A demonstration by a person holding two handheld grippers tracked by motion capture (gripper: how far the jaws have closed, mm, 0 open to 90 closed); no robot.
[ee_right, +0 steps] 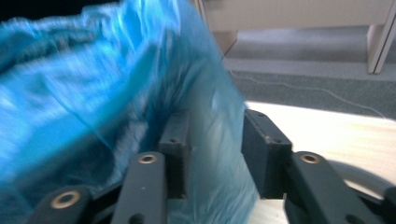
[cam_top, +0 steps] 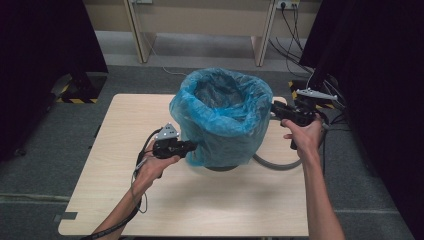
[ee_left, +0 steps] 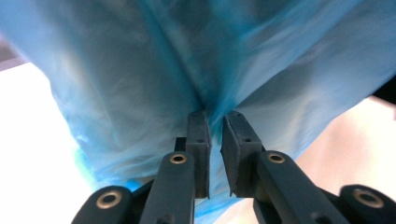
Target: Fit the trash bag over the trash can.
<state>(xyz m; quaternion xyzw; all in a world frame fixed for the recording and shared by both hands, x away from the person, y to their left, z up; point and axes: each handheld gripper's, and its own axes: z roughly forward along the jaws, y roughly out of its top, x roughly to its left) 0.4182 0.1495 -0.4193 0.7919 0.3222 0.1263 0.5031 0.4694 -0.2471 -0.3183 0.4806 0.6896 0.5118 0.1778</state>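
Observation:
A round bin lined with a thin blue plastic bag (cam_top: 222, 117) stands in the middle of the light wooden table (cam_top: 200, 205). My left gripper (cam_top: 192, 146) is at the bag's lower left side. In the left gripper view its jaws (ee_left: 215, 126) stand nearly together, pinching a fold of the blue bag (ee_left: 140, 70), whose creases run into the tips. My right gripper (cam_top: 275, 107) is at the bag's right rim. In the right gripper view its jaws (ee_right: 215, 135) stand apart, with the loose edge of the bag (ee_right: 70, 93) hanging between them.
A grey curved hose (cam_top: 275, 165) lies on the table by the bin's right side. Black curtains (cam_top: 45, 50) hang on both sides. Cables (cam_top: 295, 35) trail on the floor at the back right. Bare tabletop stretches along the front.

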